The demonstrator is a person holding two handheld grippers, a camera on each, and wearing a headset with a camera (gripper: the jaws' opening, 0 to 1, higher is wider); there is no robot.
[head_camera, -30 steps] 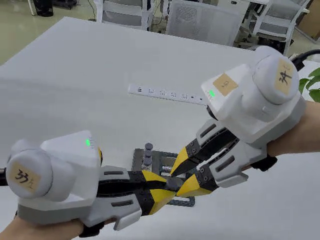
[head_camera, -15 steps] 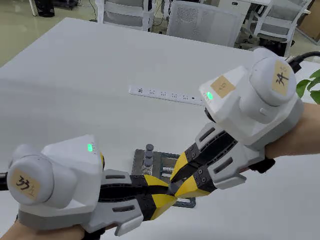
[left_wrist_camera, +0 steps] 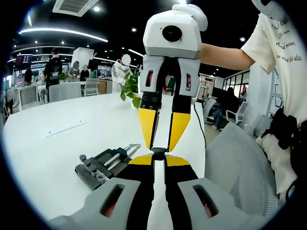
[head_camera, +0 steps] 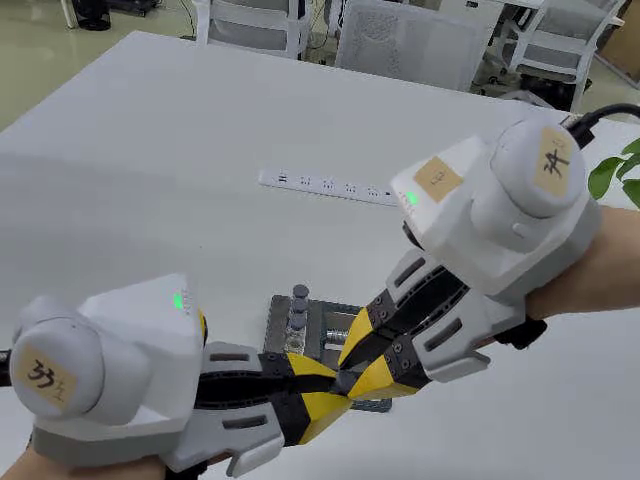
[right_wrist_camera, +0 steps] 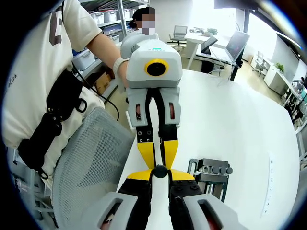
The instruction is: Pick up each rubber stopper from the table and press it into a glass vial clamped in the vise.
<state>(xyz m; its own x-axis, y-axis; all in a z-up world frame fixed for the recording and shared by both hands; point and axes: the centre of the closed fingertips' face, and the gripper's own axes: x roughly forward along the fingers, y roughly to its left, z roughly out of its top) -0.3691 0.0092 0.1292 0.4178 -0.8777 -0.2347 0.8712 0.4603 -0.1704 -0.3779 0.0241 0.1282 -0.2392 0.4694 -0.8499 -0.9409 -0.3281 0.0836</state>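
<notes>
Stopper (right_wrist_camera: 159, 171) between tips of left tool (left_wrist_camera: 159, 159) and right tool (right_wrist_camera: 160, 175)

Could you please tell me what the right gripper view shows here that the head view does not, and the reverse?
The right gripper view gives the person's white shirt and a grey mesh chair behind the left gripper. The head view gives a paper label on each gripper body and green leaves at its right edge. Both share the white table, the vise with its row of vials, and the left gripper meeting the right gripper tip to tip at a dark stopper; which one grips it I cannot tell.
</notes>
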